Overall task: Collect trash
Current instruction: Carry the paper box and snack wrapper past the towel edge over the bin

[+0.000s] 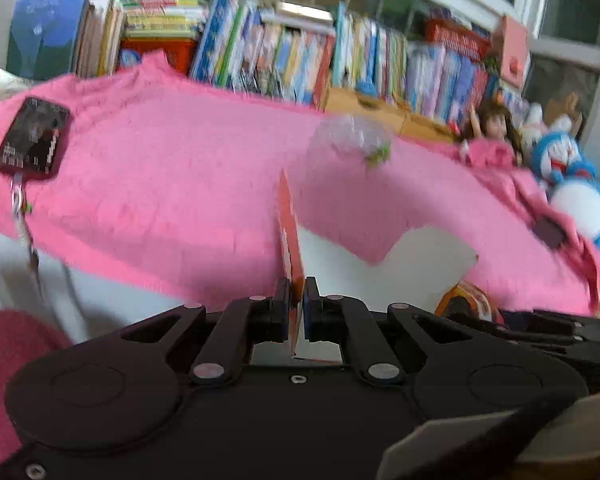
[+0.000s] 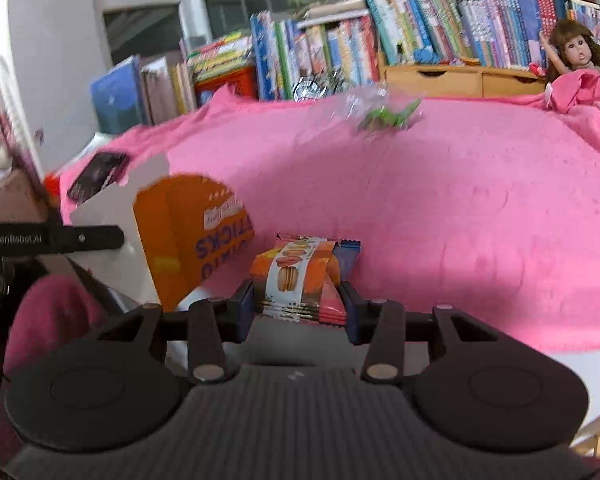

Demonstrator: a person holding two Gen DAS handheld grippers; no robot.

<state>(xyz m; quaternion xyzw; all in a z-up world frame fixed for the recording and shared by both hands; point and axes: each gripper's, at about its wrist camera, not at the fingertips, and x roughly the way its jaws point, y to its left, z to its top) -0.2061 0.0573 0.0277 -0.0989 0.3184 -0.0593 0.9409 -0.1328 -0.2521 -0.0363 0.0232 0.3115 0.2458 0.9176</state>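
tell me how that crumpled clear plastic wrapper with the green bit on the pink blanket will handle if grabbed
The crumpled clear plastic wrapper is thin, see-through film, so it is probably very light and floppy and would likely collapse between the fingers. Being glossy, it may slip unless pinched firmly. It lies loose on the soft pink blanket, so a push would probably slide it rather than roll it.
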